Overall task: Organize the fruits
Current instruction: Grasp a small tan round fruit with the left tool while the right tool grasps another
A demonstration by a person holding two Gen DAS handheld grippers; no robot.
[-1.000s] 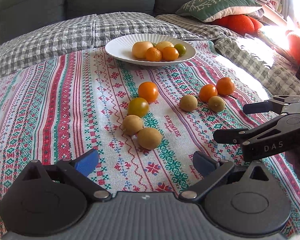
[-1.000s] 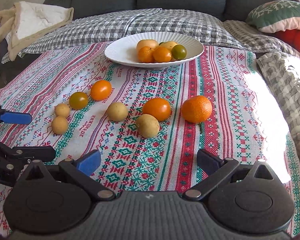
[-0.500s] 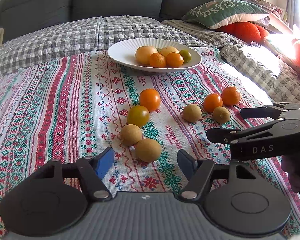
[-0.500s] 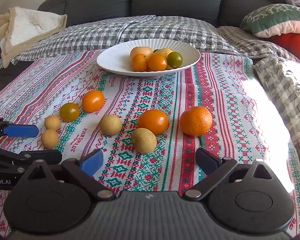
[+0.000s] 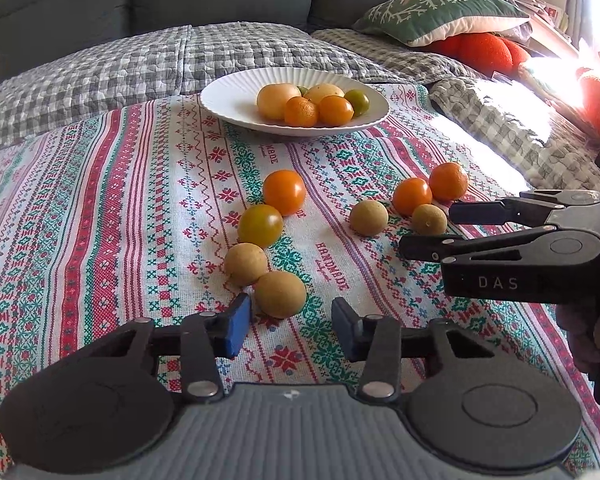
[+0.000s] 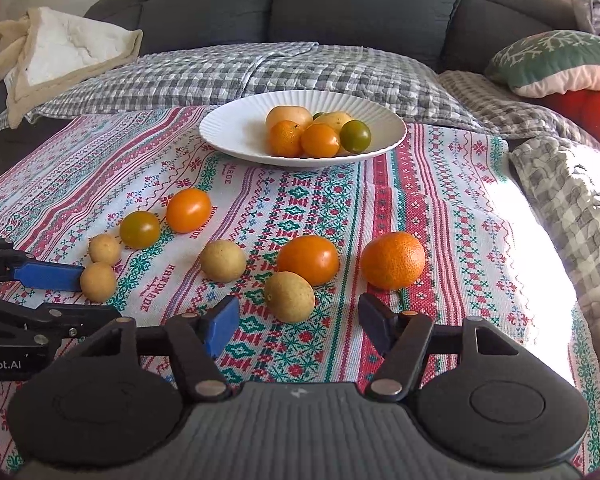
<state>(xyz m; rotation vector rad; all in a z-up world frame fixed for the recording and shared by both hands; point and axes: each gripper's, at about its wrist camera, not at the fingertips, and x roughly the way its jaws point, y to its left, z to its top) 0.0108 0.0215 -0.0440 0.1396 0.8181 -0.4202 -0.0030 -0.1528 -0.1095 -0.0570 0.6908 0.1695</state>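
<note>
My left gripper (image 5: 290,326) hangs low over the patterned cloth, its jaws closing, with a tan round fruit (image 5: 280,294) just ahead between the fingertips. The blue pads stand close beside it without pressing. In the right wrist view this left gripper (image 6: 98,294) frames the same fruit (image 6: 98,276). My right gripper (image 6: 298,322) is also closing, and gaps show on both sides of another tan fruit (image 6: 289,297). A white ribbed plate (image 5: 228,100) farther back holds several fruits.
Loose on the cloth lie a mandarin (image 6: 393,260), orange tomatoes (image 6: 308,259) (image 6: 189,210), a greenish tomato (image 6: 140,229) and more tan fruits (image 6: 223,261). A checked quilt (image 6: 260,68), a grey sofa back, a green cushion (image 6: 560,60) and a cream blanket (image 6: 60,52) ring the cloth.
Both grippers' jaws have drawn in from wide open to a narrower gap, each around a tan fruit. Neither hand has shifted much, and the fruits lie where they were.
</note>
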